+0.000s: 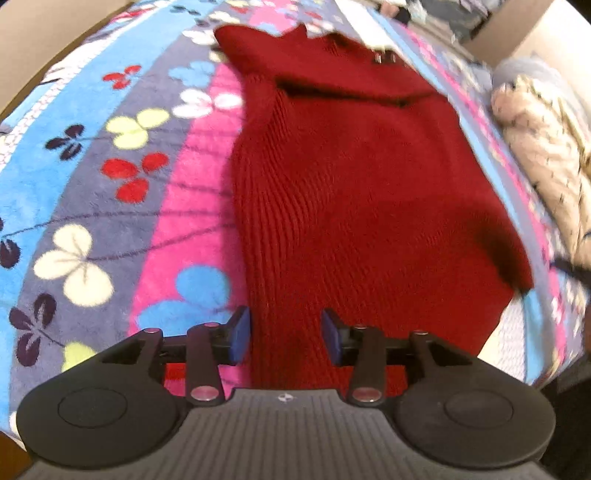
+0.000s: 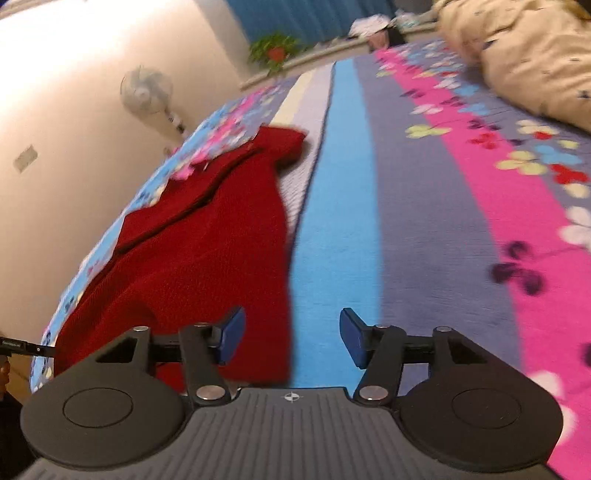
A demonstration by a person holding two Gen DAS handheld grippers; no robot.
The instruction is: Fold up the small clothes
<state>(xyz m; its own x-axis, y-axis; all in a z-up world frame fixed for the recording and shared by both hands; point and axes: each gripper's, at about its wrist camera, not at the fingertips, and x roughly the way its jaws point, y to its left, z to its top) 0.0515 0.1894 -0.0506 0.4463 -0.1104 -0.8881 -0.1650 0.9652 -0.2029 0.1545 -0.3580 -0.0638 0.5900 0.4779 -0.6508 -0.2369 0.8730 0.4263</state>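
Bed covered by striped floral blanket: pink, blue, grey bands. Cream quilt bunched at its far right corner. Pale wall left, standing fan against it. Potted plant before blue curtain.

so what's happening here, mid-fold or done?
A person with handheld tongs in each hand is folding a red knit sweater on a floral fleece blanket. The sweater lies flat with its top part folded over. Both the left tongs and right tongs are open, gripping nothing; the right ones sit over the sweater's edge.
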